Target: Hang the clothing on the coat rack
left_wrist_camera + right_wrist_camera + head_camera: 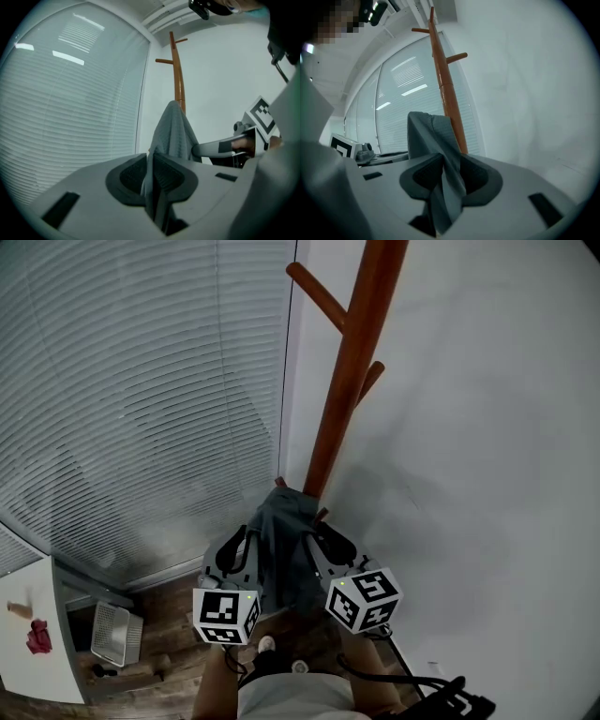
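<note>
Our left gripper pinches the limp grey cloth garment beside the brown wooden coat rack, our right gripper gaping round a loose fold (probably light; we'd hold its top edge).

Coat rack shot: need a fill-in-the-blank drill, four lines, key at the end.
1. The garment is ___ in colour.
2. In the head view, left of the coat rack hang closed ___.
3. The left gripper and the right gripper each have the garment ___ their fingers.
4. The rack's upper pegs carry ___ clothing.

Missing words: gray; blinds; between; no.
</note>
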The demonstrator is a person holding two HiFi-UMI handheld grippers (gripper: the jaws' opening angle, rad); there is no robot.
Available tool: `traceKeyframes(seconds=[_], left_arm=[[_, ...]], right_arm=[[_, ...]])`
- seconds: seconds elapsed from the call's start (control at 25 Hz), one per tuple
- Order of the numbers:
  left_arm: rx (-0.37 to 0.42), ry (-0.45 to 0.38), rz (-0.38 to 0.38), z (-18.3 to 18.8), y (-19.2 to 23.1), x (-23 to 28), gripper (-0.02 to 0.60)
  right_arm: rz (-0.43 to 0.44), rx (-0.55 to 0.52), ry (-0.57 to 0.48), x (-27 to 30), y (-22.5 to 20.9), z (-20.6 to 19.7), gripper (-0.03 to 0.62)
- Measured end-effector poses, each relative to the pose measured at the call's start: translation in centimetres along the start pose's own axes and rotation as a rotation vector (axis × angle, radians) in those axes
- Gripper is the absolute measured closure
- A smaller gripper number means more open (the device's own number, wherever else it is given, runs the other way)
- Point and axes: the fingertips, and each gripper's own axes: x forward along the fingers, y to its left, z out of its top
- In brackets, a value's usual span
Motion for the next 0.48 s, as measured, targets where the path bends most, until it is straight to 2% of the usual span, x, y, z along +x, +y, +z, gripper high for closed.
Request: traceKeyframes(seconds=[0.08,0.24,0.48], left_arm=[[0.032,0.003,0.012,0.6,-0.6,-0.2,0.541],[0.032,0.008,0.025,0.1,-0.7,-0.5,0.541],[0.045,-0.025,0.070,1.5,-1.1,-2.6,0.541]], right_arm=[[0.032,-0.021,-0.015,-0.4,0.8,0.4,0.479],[0.070,-0.049,-0.052,-1.0,1.7,1.2,0.479],[0.079,-0.070,-0.125,-3.2,2.8,3.6,0.479]])
